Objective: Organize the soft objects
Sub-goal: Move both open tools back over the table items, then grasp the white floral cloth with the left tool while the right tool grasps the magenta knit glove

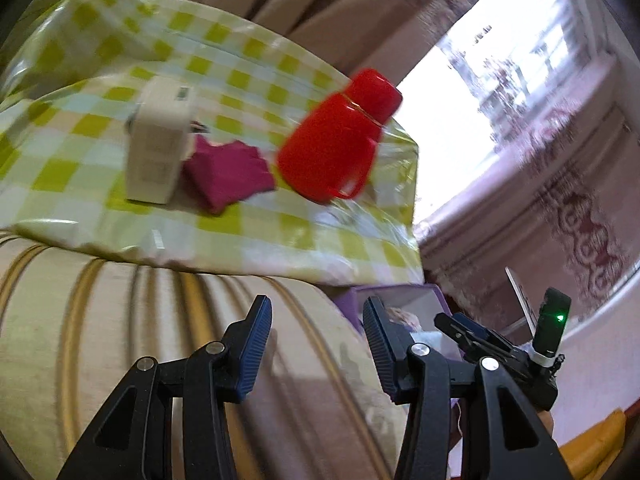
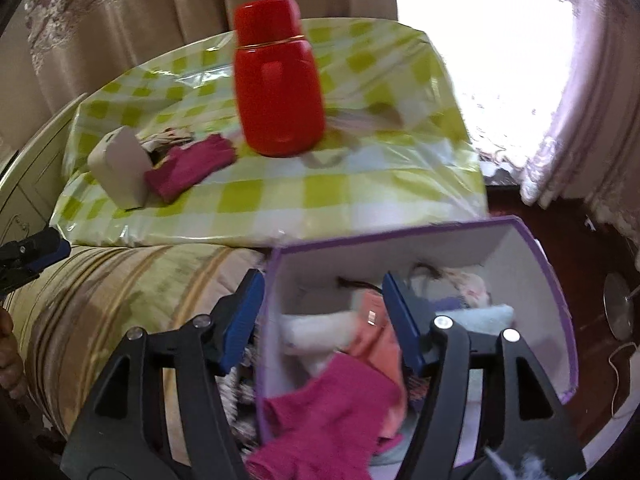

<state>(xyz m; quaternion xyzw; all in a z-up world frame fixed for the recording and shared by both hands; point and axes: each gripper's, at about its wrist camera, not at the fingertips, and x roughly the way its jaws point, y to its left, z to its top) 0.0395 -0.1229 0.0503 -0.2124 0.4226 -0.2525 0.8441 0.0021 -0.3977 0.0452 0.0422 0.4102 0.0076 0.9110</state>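
Blur smears soft items in purple box (image 2: 532, 240) behind right tongs (image 2: 324, 316).

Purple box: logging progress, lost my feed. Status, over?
Both claws, left and right, open, empty. Purple box holds cloths; pink cloth remains on table, wedged between white box and red flask.

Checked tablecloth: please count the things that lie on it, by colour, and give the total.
Red: 1, the red flask, standing upright.
Magenta: 1, the magenta cloth, lying beside the white box.
White: 1, the white box.
Patterned item behind the white box: 1, too blurred to name.
Total: 4 on the checked tablecloth.
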